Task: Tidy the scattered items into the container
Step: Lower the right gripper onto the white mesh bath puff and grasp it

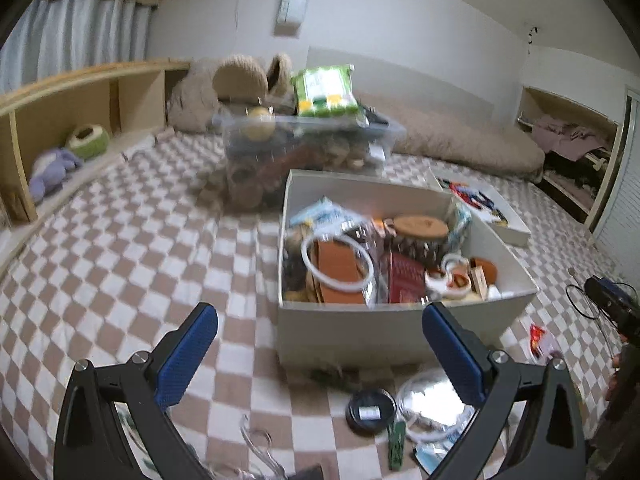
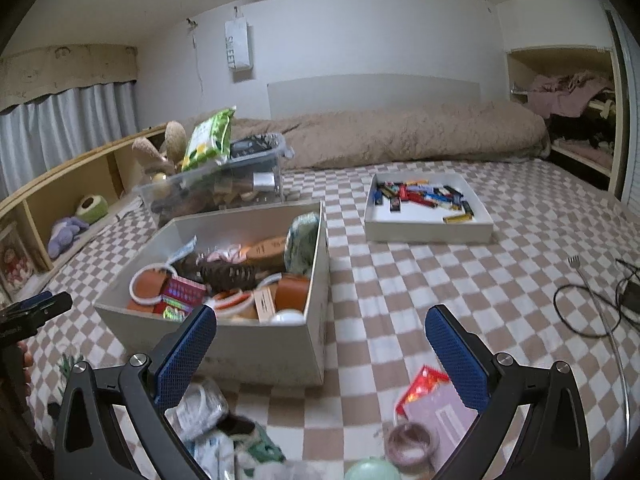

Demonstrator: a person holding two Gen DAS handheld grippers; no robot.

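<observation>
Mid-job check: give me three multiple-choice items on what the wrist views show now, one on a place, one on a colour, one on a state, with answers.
1. Where does the shallow tray of small bars sit relative to the big box, in the right wrist view?
A. To its right, apart from it
B. Inside it
C. Stacked on it

2. What colour are the claw pads?
A. Red
B. Blue
C. Green

3. What state is the right claw in?
A. Shut on a packet
B. Shut on nothing
C. Open and holding nothing

Answers:
1. A, checkered cover shows between tray and box.
2. B, both textured pads are blue, on the left claw too.
3. C, the pads stand wide apart with only the bed and the red packet beyond them.
</observation>
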